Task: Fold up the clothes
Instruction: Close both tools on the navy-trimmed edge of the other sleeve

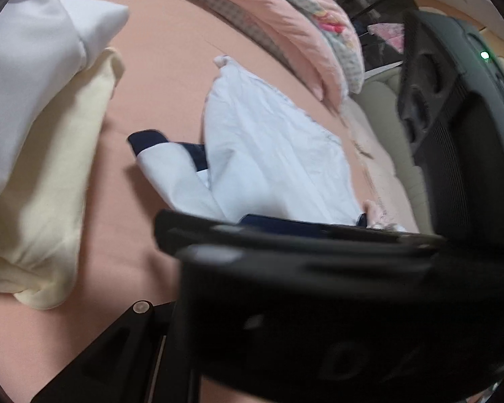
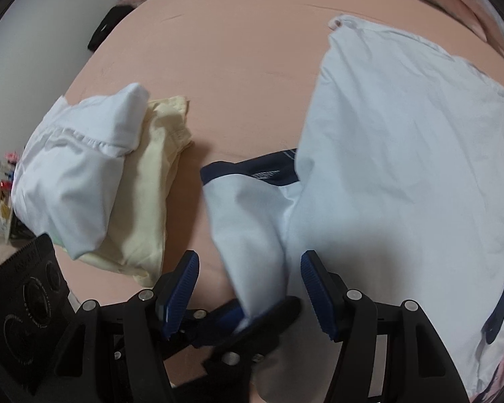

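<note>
Sleeve [image 2: 248, 235] of the pale shirt [image 2: 403, 168] runs toward 12 o'clock between the spread fingers of the right claw [image 2: 250, 292], while the left claw [image 2: 252, 315] pinches its end.

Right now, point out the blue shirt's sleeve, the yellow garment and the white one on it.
sleeve [image 2: 248, 221]: right wrist view, mid-sleeve.
yellow garment [image 2: 151, 201]: right wrist view, bare middle.
white garment [image 2: 70, 171]: right wrist view, centre of top fold.

My right tool [image 2: 250, 288] has blue ribbed pads [image 2: 184, 288] on black arms. The shirt [image 2: 403, 168] is pale blue with navy trim, the bedsheet [image 2: 235, 50] salmon pink, the folded garments white [image 2: 70, 168] and pale yellow [image 2: 144, 201].
</note>
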